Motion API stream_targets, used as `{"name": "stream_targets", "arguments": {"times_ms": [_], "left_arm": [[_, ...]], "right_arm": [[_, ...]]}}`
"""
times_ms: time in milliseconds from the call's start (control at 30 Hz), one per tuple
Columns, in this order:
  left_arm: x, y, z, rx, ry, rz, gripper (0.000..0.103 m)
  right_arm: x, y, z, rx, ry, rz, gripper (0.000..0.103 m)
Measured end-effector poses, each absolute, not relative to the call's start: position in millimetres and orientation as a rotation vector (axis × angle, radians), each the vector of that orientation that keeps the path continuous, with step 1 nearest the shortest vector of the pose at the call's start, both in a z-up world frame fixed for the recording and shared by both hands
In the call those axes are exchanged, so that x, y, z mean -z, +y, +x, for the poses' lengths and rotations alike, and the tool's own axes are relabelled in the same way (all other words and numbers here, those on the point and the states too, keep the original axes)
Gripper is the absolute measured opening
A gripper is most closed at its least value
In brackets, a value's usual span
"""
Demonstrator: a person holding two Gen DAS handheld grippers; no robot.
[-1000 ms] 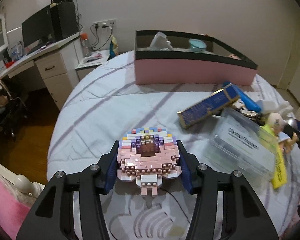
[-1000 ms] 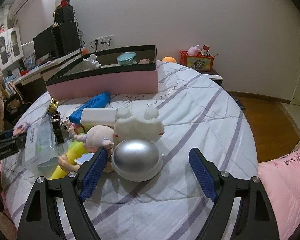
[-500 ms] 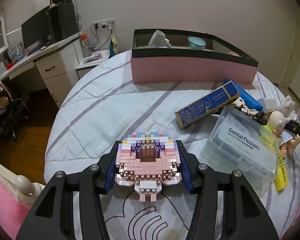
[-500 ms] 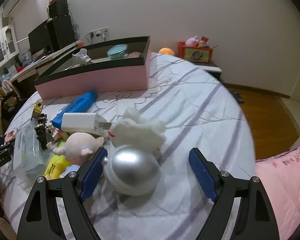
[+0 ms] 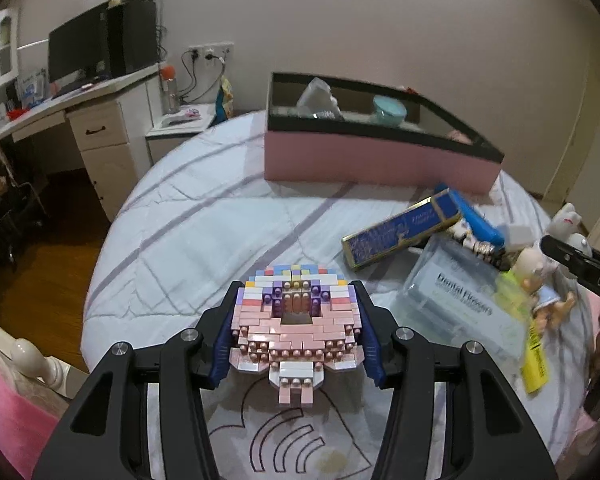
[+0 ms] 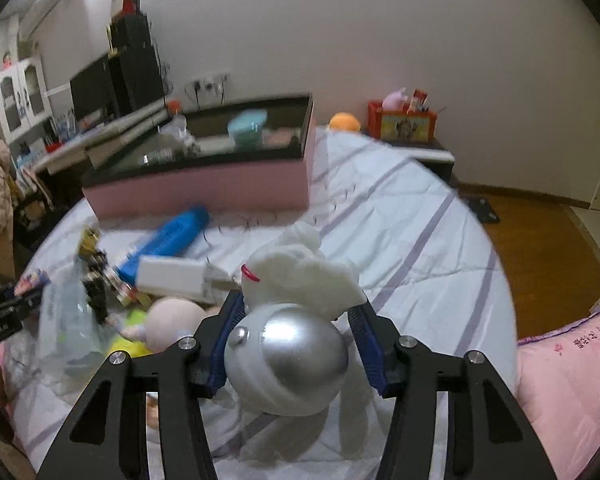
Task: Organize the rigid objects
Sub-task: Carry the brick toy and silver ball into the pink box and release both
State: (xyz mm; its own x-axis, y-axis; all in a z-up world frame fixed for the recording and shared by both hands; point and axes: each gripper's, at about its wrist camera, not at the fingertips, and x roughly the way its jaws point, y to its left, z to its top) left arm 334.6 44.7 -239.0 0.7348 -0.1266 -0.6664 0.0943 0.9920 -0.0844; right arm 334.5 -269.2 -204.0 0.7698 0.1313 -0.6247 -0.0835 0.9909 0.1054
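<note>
In the left wrist view, a desk (image 5: pixel 100 108) with a dark monitor (image 5: pixel 78 54) is seen at the far left against the wall, and a bed (image 5: pixel 204 216) covered by a pale striped quilt fills the middle. The left gripper (image 5: pixel 296 332) is held low over the near part of the quilt, and its blue fingers (image 5: pixel 222 344) are pressed against both sides of a pink brick-built figure (image 5: pixel 296 320), which is gripped between them. Farther back, a pink storage box (image 5: pixel 364 160) with a black rim is set on the bed, a teal container (image 5: pixel 389 109) being visible inside it. To the right, a blue and gold carton (image 5: pixel 400 232) is seen lying tilted, touching a clear floss box (image 5: pixel 456 304), with a small doll (image 5: pixel 540 280) just beside it (this corner is blurred). In the right wrist view, the same clutter is found at the left: a blue tube (image 6: pixel 168 240) near the pink box and a white charger (image 6: pixel 172 278) just beside it. At the centre, the right gripper (image 6: pixel 296 332) is closing, and between its fingers (image 6: pixel 224 344) a silver dome (image 6: pixel 288 354) joined to a white plush toy (image 6: pixel 300 272) is caught, both pads appearing to touch it. At the far right, a red box (image 6: pixel 402 124) is seen on a nightstand beyond the bed, and a pink pillow (image 6: pixel 568 384) lies at the near edge.
</note>
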Motion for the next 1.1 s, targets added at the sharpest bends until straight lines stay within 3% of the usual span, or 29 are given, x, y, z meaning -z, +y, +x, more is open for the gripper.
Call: {"name": "stream_targets", "arguments": {"times_ms": [667, 1100], "left_arm": [[114, 1, 253, 0.151, 0.390, 0.009, 0.052], [77, -12, 218, 0.134, 0.259, 0.032, 0.052]], "right_arm": [[103, -189, 258, -0.317, 0.368, 0.019, 0.054], [72, -182, 225, -0.317, 0.259, 0.006, 0.055]]}}
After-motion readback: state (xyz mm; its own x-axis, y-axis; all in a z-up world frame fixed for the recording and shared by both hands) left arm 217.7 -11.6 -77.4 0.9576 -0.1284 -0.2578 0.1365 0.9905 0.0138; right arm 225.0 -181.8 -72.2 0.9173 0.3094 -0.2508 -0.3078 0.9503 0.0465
